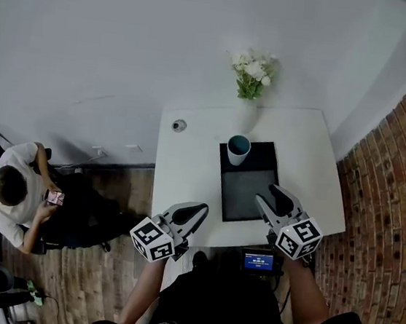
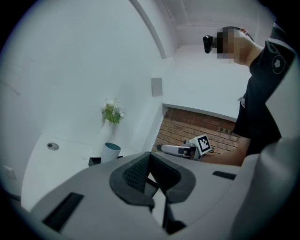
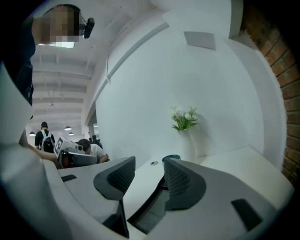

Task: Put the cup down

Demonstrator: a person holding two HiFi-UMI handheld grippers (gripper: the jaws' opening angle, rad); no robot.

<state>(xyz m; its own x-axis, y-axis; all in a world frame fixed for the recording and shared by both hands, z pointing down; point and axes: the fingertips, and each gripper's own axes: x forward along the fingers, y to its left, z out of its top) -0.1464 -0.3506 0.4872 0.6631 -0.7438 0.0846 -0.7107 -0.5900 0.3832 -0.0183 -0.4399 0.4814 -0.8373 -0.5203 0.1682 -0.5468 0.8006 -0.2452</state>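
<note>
On the worktop [image 1: 187, 170]: one cup [image 1: 238, 150], one black mat [image 1: 247, 192], one flower vase [image 1: 245, 117]; over its near edge, two hand-held grippers [image 1: 198, 210] [image 1: 269, 196].

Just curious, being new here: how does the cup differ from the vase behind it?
The cup stands on the dark tray; the vase stands on the white table itself. The cup is short with a teal inside; the vase is taller and holds white flowers. Both are white outside and upright.

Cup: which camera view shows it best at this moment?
The head view: the cup shows whole from above, upright at the far end of the dark tray. The left gripper view shows it small and distant. The right gripper view shows only its rim over a jaw.
</note>
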